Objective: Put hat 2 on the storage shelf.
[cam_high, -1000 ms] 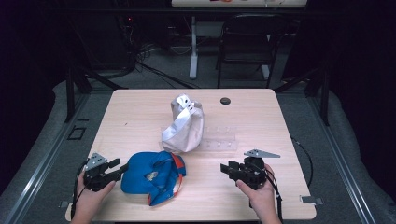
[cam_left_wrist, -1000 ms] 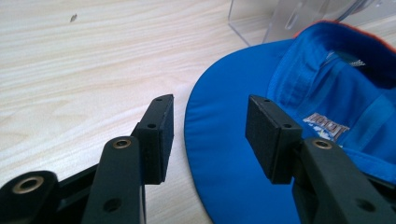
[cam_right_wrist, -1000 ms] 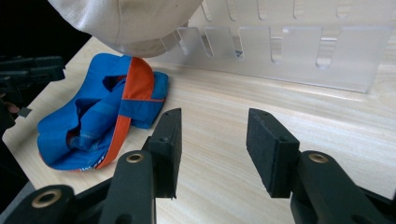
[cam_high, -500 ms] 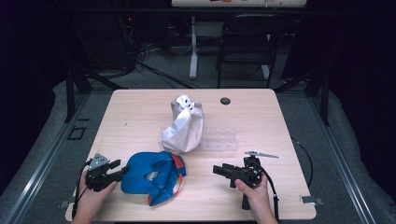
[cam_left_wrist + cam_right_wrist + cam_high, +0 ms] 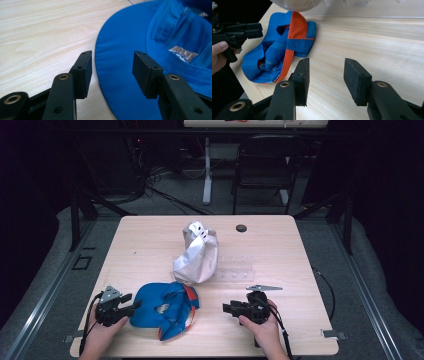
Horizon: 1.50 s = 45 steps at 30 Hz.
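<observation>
A blue cap (image 5: 167, 307) with orange trim lies upside down near the table's front, left of centre. My left gripper (image 5: 129, 306) is open at the cap's left side. In the left gripper view its jaws (image 5: 112, 63) stand on either side of the edge of the blue brim (image 5: 120, 82), apart from it. My right gripper (image 5: 228, 308) is open and empty to the cap's right, pointing left at it. In the right gripper view its jaws (image 5: 325, 72) hang over bare wood, with the cap (image 5: 279, 47) and the left gripper (image 5: 254, 28) beyond them.
A crumpled white bag (image 5: 197, 252) stands upright mid-table, behind the cap. A clear plastic tray (image 5: 235, 269) lies at the bag's right. A small dark round disc (image 5: 241, 228) sits near the far edge. Bare wood (image 5: 300, 270) stretches along the right side. A chair (image 5: 262, 165) stands beyond the table.
The right gripper has shifted left and slightly toward the front edge, closer to the cap. The left gripper has edged right up to the cap's brim. Cap and bag are unmoved.
</observation>
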Motion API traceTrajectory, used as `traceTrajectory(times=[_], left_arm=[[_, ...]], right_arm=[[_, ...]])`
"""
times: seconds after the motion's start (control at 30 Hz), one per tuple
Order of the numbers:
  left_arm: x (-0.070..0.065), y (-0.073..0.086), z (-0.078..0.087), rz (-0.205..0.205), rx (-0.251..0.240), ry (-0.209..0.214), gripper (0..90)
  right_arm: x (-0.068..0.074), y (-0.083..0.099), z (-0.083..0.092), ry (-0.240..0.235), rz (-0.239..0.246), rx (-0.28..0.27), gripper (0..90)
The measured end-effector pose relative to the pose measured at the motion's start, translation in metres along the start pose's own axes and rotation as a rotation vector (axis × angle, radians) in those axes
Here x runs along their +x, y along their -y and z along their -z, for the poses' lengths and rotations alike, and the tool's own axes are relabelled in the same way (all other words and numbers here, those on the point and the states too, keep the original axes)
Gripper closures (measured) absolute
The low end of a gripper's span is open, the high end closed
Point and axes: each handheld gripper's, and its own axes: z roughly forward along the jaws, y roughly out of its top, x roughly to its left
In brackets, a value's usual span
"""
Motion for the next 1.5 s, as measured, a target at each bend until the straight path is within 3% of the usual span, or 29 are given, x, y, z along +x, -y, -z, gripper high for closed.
traceTrajectory(times=[0.4,0.57,0.6,0.7,0.87,1.03,1.17,1.37,1.5], left_arm=[[-0.026,0.003,-0.012,-0.116,0.059,0.035,52.0],[-0.032,0.004,-0.013,-0.115,0.053,0.044,52.9],[-0.034,0.004,-0.013,-0.112,0.05,0.028,53.2],[-0.036,0.004,-0.013,-0.125,0.063,0.041,54.2],[-0.037,0.005,-0.012,-0.111,0.06,0.043,54.1],[-0.034,0.004,-0.006,-0.125,0.038,0.026,53.3],[-0.028,0.005,-0.002,-0.106,0.022,0.014,52.7],[-0.02,0.007,0.003,-0.077,0.01,-0.003,52.5],[-0.019,0.007,0.003,-0.063,0.012,-0.007,52.6]], right_arm=[[0.015,0.001,-0.022,-0.041,0.007,0.05,58.2],[0.018,0.002,-0.031,-0.082,0.0,0.105,59.3],[0.019,0.004,-0.034,-0.098,-0.015,0.101,59.3],[0.022,0.006,-0.044,-0.148,-0.036,0.132,59.0],[0.029,0.0,-0.061,-0.192,-0.073,0.165,58.5],[0.04,-0.007,-0.081,-0.192,-0.061,0.165,58.0],[0.045,-0.004,-0.093,-0.183,-0.062,0.184,57.9],[0.048,-0.002,-0.099,-0.175,-0.052,0.205,57.9],[0.046,-0.001,-0.098,-0.173,-0.078,0.206,58.0]])
